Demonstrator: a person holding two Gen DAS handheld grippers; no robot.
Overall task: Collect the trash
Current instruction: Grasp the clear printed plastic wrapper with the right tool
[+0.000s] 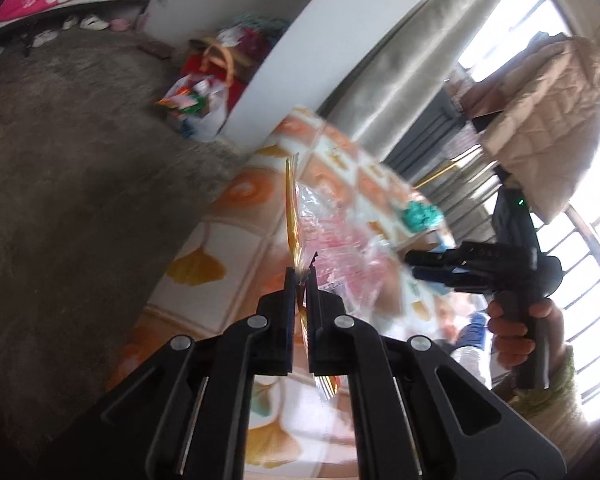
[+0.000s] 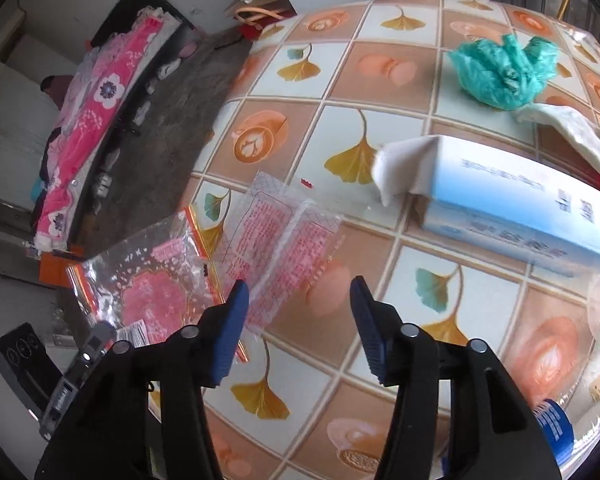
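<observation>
Left wrist view: left gripper [image 1: 301, 276] is seen clamped on a clear wrapper [image 1: 332, 236] with orange edge, held over the tiled table [image 1: 204, 240]; print is blurred. Right gripper [image 1: 424, 266] is seen side-on, gap hard to judge.
Right wrist view: right gripper [image 2: 300, 292] is shown wide apart, empty, above table [image 2: 340, 128]; wrapper [image 2: 156, 280] overhangs the edge; teal bag [image 2: 500, 72] and blue box [image 2: 532, 220] cut off at right

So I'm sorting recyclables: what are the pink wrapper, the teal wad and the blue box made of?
Wrapper: thin clear plastic film, glossy, see-through. Teal wad: probably crumpled thin plastic, slightly shiny. Box: likely printed cardboard, with a torn white flap.
</observation>
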